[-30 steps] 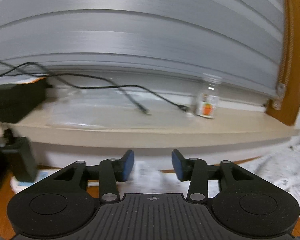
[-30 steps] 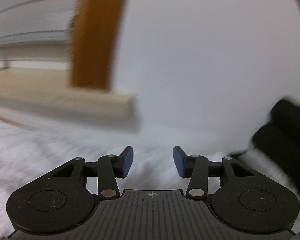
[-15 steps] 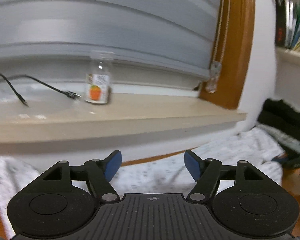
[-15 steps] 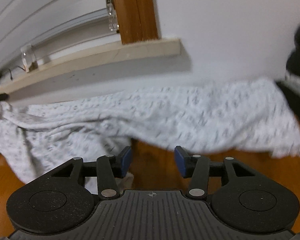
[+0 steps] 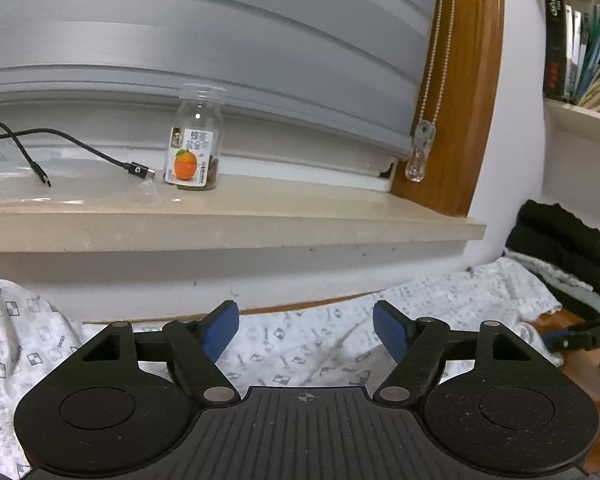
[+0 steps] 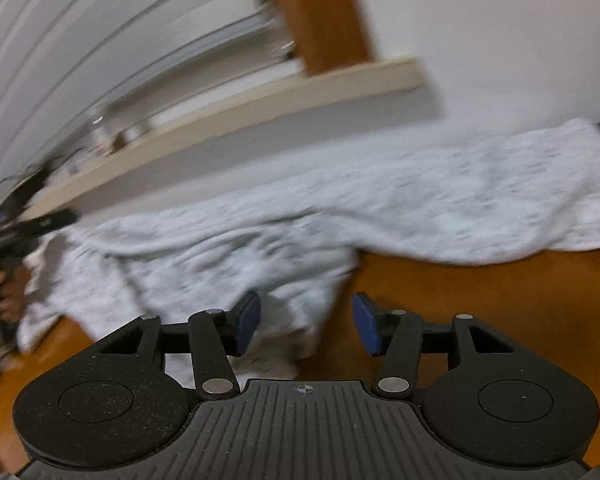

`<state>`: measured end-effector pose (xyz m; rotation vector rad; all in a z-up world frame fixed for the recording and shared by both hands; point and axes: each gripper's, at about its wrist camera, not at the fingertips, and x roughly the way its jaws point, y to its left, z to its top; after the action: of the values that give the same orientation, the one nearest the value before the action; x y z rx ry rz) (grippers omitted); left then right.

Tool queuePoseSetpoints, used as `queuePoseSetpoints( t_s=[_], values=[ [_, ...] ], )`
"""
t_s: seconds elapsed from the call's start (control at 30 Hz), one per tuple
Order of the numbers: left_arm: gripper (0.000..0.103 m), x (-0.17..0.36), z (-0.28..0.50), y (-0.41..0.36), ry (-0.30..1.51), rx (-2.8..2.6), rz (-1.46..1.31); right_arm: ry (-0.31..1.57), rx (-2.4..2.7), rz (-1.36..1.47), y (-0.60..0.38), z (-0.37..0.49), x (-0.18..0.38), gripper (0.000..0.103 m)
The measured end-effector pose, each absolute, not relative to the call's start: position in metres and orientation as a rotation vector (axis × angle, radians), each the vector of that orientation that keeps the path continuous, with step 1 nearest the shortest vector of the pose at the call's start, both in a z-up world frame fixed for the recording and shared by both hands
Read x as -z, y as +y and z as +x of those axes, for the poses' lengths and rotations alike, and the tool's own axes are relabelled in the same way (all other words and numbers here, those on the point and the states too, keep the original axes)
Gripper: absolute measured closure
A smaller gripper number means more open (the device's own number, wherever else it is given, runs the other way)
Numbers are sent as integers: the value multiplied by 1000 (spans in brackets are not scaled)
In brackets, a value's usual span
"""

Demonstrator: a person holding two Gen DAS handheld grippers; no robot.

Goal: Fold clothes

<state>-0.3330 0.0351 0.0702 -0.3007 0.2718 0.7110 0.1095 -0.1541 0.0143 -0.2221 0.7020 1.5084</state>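
One wooden surface (image 6: 480,320) carrying everything, bare along its near edge. Spread across its far edge, below the windowsill (image 5: 220,220): the white patterned garment (image 6: 420,200), rumpled, with one lobe trailing toward the near edge. Judged soft, light and limp, likely to sag and bunch if lifted from the middle. Best taken at two outer points of a hem or corner, one per tool, so as to hang flat. Thin cloth, so a deep pinch called for.

Heaped at the right end of the garment: a dark clothes pile (image 5: 560,240), touching it or just beside it, hard to tell which.

Left gripper (image 5: 306,328): jaws wide apart, just opened further, nothing pinched, cloth visible below and beyond the pads.

Right gripper (image 6: 306,320): jaws apart, just opened further, the trailing lobe showing in the gap but not clamped. View blurred, so contact could not be told.

Stood on the sill, well clear of the work: a small clear jar (image 5: 194,152) with an orange label. Lay beside it: a black cable (image 5: 80,146).
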Motion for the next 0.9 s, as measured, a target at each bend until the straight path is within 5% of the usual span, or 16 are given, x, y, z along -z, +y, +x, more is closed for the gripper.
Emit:
queuePoseSetpoints(
  t_s=[0.23, 0.3, 0.33, 0.77, 0.83, 0.9],
  values=[
    [26, -83, -322, -2, 291, -684, -221, 675, -1511, -290, -145, 88, -13, 50],
    [26, -85, -306, -21, 358, -677, -173, 667, -1510, -275, -147, 87, -11, 68],
    [26, -84, -298, -32, 381, -663, -153, 678, -1512, -265, -148, 88, -10, 89],
    [32, -59, -171, -98, 562, -305, 15, 572, -1579, -94, -156, 73, -65, 92],
    [40, -55, -157, -97, 587, -287, 44, 563, -1577, -90, -153, 73, -68, 92],
    [81, -55, -154, -90, 585, -273, 44, 564, -1574, -82, -151, 75, -69, 92]
  ],
)
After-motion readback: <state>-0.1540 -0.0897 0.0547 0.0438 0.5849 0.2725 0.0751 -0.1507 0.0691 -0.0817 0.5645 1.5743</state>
